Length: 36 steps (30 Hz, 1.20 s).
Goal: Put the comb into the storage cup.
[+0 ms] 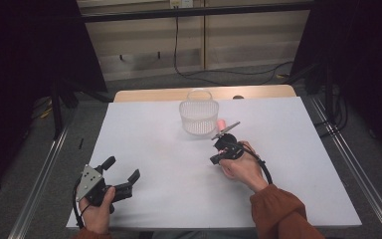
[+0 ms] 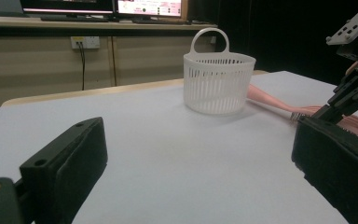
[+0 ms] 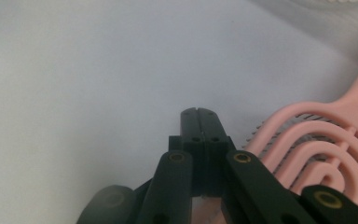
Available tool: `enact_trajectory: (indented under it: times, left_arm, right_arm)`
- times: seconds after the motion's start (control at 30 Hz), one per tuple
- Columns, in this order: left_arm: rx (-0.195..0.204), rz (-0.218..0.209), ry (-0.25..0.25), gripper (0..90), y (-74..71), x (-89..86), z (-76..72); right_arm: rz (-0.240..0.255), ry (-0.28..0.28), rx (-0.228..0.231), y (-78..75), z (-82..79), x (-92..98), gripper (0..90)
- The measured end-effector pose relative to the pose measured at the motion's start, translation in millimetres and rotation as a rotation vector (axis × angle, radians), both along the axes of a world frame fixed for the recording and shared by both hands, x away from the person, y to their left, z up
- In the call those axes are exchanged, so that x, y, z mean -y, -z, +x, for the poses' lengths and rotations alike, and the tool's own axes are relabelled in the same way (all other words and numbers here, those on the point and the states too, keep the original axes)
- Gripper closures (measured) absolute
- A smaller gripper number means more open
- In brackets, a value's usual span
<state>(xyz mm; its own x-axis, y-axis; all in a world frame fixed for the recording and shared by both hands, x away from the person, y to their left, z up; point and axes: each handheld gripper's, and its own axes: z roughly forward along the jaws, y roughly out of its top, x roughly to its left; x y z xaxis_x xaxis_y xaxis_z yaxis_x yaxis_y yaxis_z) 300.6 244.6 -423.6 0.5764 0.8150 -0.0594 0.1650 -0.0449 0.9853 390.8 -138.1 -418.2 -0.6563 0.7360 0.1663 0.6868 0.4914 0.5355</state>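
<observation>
1. Pink plastic brush [image 3: 317,154] is seen lying on the white tabletop [image 1: 154,149], just right of the basket [image 1: 199,117].
2. Judged light, stiff and slick; its handle [image 2: 268,99] is best gripped, not the open head.
3. Right claw [image 3: 199,114] is pressed shut, empty, just beside the head.
4. Left claw [image 1: 122,172] is held wide, near left, well apart.

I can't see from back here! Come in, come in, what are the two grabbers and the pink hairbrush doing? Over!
Left gripper open, nothing between its jaws. Right gripper shut, empty, beside the pink hairbrush. Brush lies flat by the white basket. Nothing in the way.
</observation>
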Motion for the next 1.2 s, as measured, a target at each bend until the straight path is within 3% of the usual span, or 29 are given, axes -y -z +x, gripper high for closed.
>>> enact_trajectory:
  times: [0.8,1.2]
  left_arm:
    - [-0.001,0.001,0.001,3.4,0.1,-0.2,0.1]
    - [-0.001,-0.001,0.001,3.4,0.0,-0.3,0.0]
  right_arm:
    - [-0.026,0.017,-0.007,-0.5,-0.2,7.4,90.0]
    - [0.058,0.012,0.002,-1.6,-1.1,10.9,89.8]
